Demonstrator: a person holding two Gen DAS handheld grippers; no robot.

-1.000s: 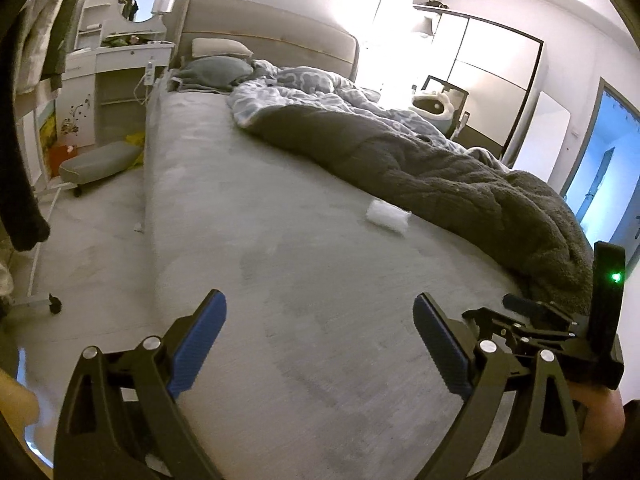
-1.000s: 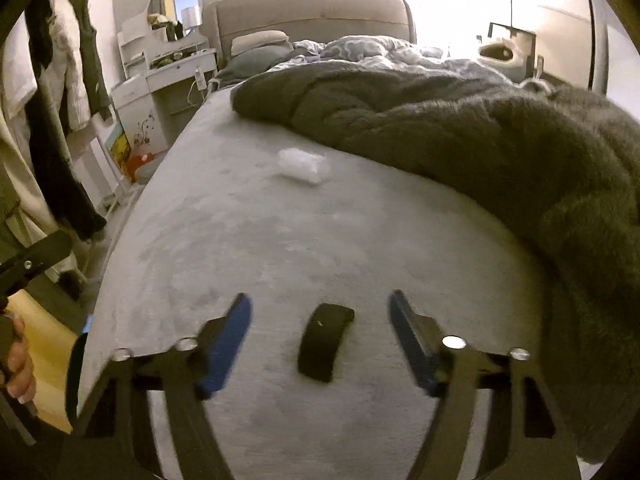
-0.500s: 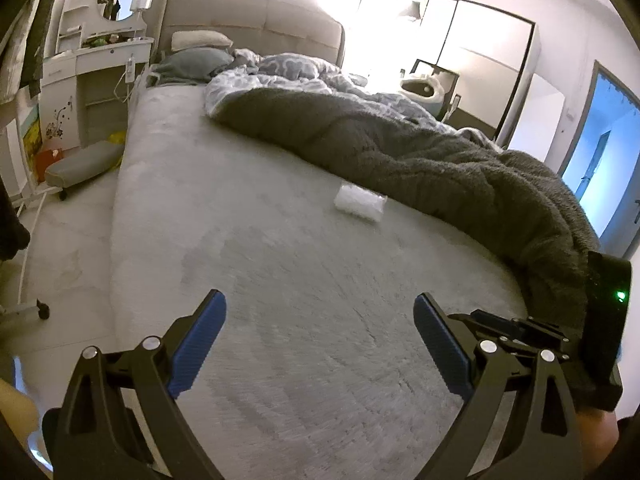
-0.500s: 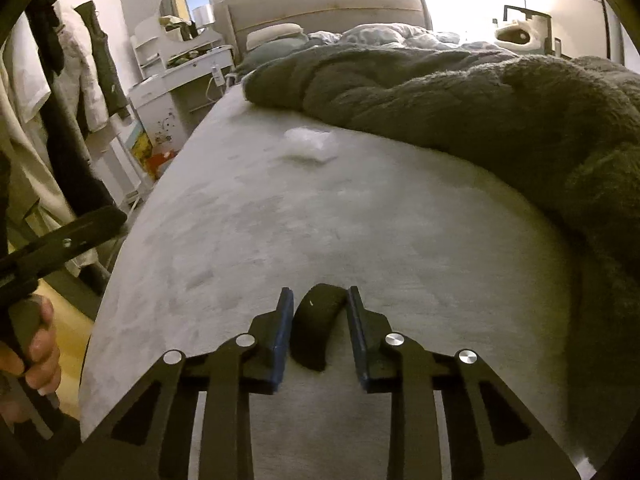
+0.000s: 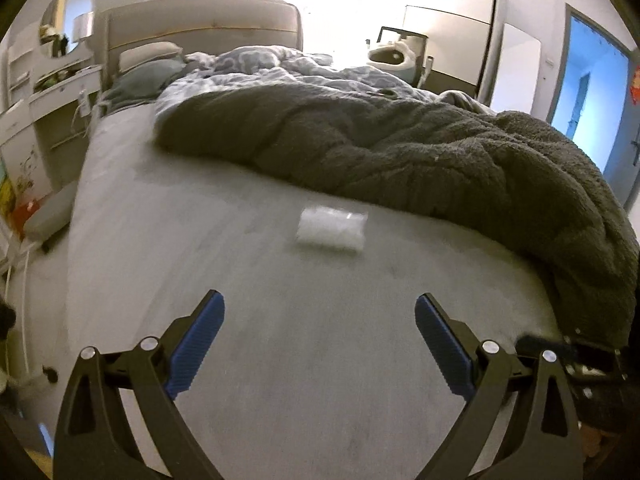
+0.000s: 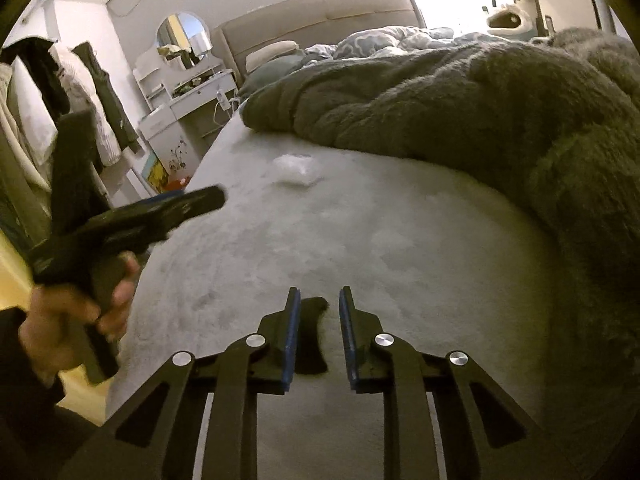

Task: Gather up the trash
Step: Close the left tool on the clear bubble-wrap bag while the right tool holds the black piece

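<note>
A crumpled clear plastic wrapper lies on the grey bed sheet, just short of the dark blanket; it also shows in the right wrist view. My left gripper is open and empty, low over the sheet, with the wrapper ahead between its fingers. My right gripper is shut on a small black curved object and holds it just above the sheet. The left gripper and the hand holding it show at the left of the right wrist view.
A dark fluffy blanket covers the bed's right half, with a patterned duvet and pillows behind. A white dressing table with a round mirror and hanging clothes stand left of the bed. A doorway is at far right.
My right gripper closed on the black object and lifted it slightly. My left gripper moved forward and right over the bed, bringing the wrapper closer ahead.
</note>
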